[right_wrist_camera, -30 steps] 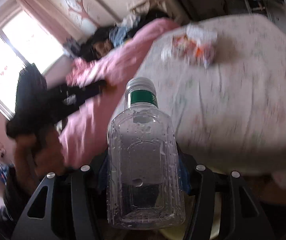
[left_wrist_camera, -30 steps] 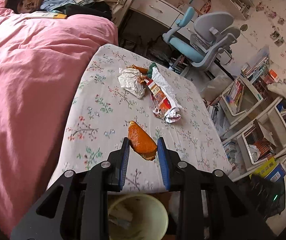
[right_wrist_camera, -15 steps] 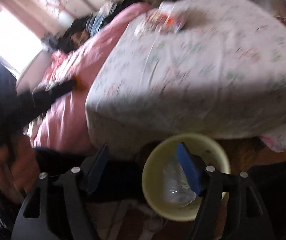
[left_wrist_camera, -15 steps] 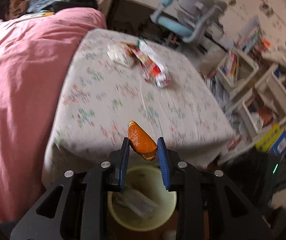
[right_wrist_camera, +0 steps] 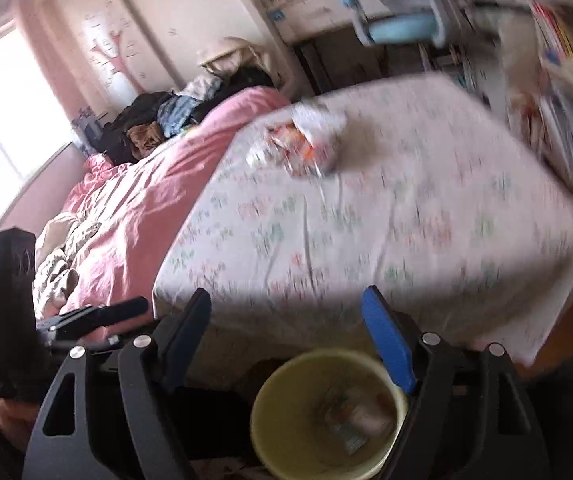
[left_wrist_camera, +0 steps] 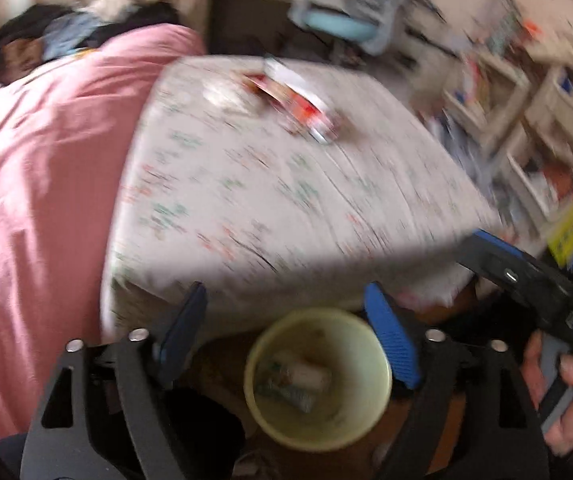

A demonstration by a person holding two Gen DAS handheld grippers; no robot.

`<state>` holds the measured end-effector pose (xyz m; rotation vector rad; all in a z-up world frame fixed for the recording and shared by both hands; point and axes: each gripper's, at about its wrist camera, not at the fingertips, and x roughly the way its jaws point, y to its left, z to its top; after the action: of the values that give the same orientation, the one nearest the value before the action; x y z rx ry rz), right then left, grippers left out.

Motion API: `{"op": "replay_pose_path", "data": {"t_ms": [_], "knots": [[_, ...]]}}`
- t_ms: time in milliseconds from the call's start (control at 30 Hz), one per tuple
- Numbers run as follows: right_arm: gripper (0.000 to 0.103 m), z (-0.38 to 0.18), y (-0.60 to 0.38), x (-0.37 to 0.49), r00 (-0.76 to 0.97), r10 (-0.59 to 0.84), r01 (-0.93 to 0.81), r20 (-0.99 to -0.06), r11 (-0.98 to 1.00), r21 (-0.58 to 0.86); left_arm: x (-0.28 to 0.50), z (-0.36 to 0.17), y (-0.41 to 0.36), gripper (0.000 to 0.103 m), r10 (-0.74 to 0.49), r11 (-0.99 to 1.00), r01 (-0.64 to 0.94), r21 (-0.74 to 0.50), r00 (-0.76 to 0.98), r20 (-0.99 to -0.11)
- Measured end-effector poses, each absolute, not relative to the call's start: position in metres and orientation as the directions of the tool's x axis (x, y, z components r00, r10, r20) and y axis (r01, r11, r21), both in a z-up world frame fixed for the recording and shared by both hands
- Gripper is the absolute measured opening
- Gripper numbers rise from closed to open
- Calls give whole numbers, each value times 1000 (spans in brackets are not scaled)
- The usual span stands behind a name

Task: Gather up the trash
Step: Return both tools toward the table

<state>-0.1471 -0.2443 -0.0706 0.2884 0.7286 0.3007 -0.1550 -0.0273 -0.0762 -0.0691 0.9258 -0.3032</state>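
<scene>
The pale yellow bin (left_wrist_camera: 382, 380) looks smooth matt plastic; the floral sheet (left_wrist_camera: 286, 200) and pink quilt (left_wrist_camera: 46, 160) are soft cloth.

The left gripper (left_wrist_camera: 286, 340) is no longer pinching the orange peel; its jaws have just been opening wide and nothing is sitting between them now, with the yellowish bin (left_wrist_camera: 370, 344) showing through the gap toward 6 o'clock. Blurred trash is lying inside the bin. The right gripper (right_wrist_camera: 286, 336) is no longer carrying the clear bottle; its jaws have just been opening further and are standing empty, the bin (right_wrist_camera: 270, 396) sitting at 6 o'clock beneath them. In the right view the floral sheet (right_wrist_camera: 386, 220) is filling more of the frame toward 12 o'clock than half a second ago.
</scene>
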Motion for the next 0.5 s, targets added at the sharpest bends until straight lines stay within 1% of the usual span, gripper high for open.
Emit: {"op": "replay_pose_path", "data": {"t_ms": [67, 167, 233, 367, 467, 500], "knots": [[79, -52, -241, -137, 744, 348, -204, -571, 931, 302, -143, -70, -12, 85, -248, 968, 137, -209, 606, -756], [83, -33, -241, -125, 782, 339, -234, -523, 938, 257, -123, -60, 7, 86, -199, 969, 20, -246, 651, -733], [84, -16, -236, -110, 816, 312, -258, -487, 950, 177, -112, -48, 14, 90, -175, 966, -21, -259, 687, -705], [87, -4, -235, -81, 860, 261, -256, -438, 964, 73, -85, -18, 18, 96, -138, 968, -34, -247, 752, -644], [87, -14, -239, -59, 864, 231, -228, -447, 972, 60, -59, -2, 21, 96, -112, 971, -49, -235, 775, -623], [87, -21, -242, -48, 852, 219, -210, -476, 975, 73, -49, 0, 23, 96, -101, 971, -60, -233, 777, -621]]}}
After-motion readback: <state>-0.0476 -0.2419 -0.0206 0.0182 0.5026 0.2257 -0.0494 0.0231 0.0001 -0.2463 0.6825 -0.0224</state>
